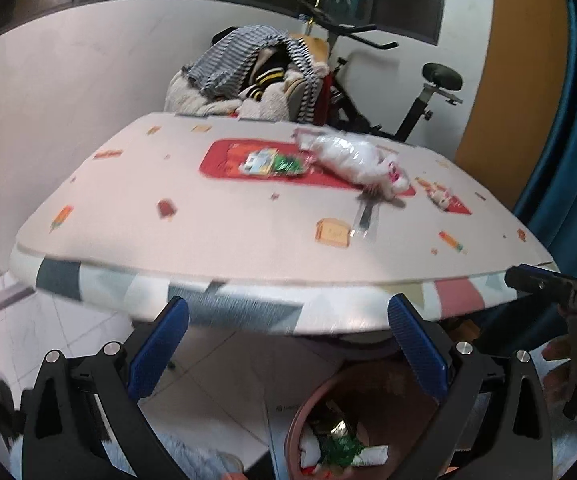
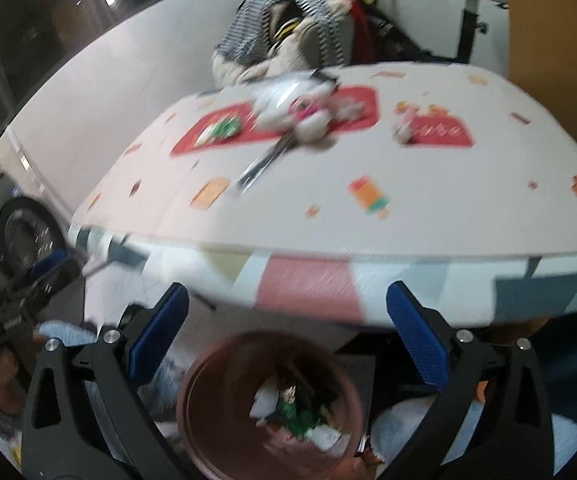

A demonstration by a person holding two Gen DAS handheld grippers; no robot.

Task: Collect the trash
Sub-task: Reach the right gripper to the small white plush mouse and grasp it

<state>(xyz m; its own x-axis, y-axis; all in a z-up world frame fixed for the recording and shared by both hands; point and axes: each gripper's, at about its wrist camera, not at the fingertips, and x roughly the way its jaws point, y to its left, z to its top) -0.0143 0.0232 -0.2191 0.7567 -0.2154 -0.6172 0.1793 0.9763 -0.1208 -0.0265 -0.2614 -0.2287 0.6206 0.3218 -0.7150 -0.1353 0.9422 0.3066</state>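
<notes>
Both views are blurred. A brown round bin with wrappers inside stands on the floor below the table's near edge; it also shows in the left wrist view. On the table lie a clear plastic bag with white and pink contents, a green and white wrapper on a red mat, and a thin clear wrapper. My left gripper is open and empty, low in front of the table edge. My right gripper is open and empty above the bin.
The table has a patterned cloth hanging over its near edge. A small toy figure sits near a red mat at the right. Behind stand a chair piled with clothes and an exercise bike. A washing machine is at the left.
</notes>
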